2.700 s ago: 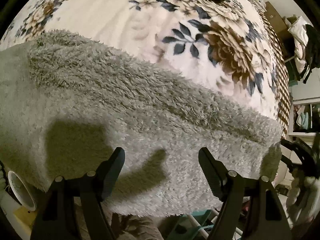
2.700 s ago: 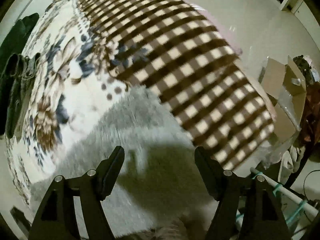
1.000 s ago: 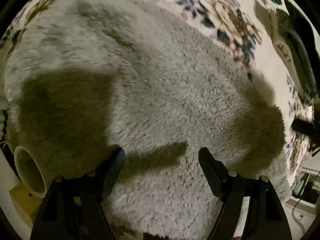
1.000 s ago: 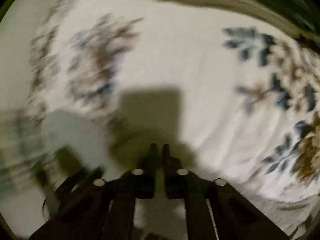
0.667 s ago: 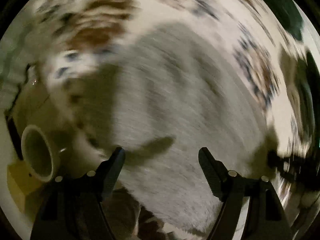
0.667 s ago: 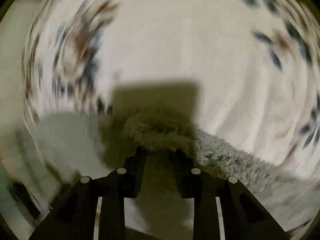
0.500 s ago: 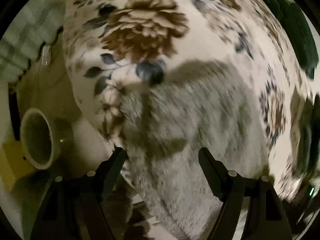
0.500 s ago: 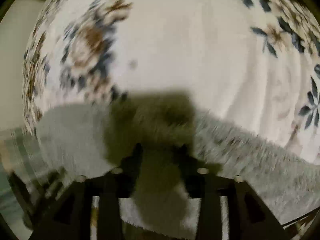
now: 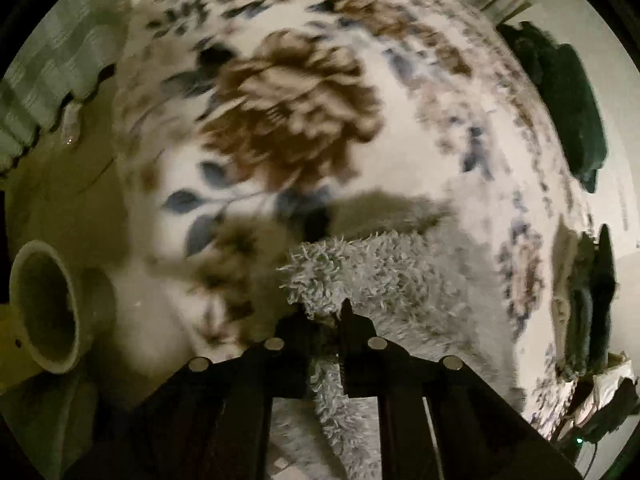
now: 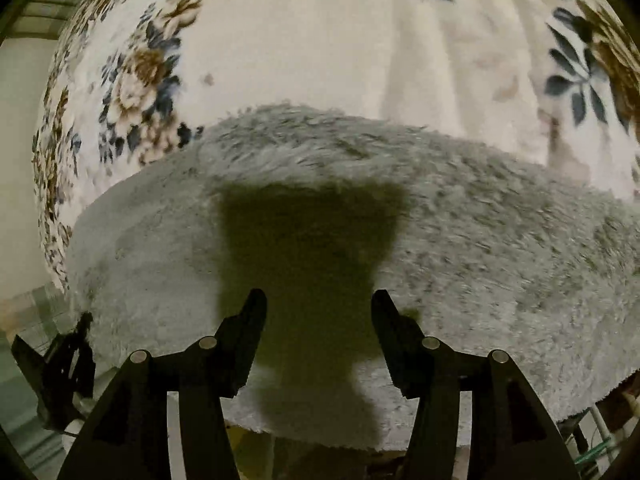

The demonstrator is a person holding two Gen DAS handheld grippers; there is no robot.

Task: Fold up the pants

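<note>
One pair of fluffy grey pants [image 10: 400,240] on the floral bedspread [image 10: 304,40], just ahead of both claws. Left gripper [image 9: 325,312] clenched on a pinched corner (pile bulges past its tips). Right gripper [image 10: 318,312] released, nothing between. Advice: grab full thickness at the matching edge, lift evenly

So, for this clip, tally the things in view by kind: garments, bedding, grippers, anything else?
Grey fluffy pants: 1
Floral blanket: 1
Dark green garments: 1 pile, count unclear
Pale round tube: 1
Grippers: 2, left gripper pinching the pants, right gripper open
Total: 6
</note>
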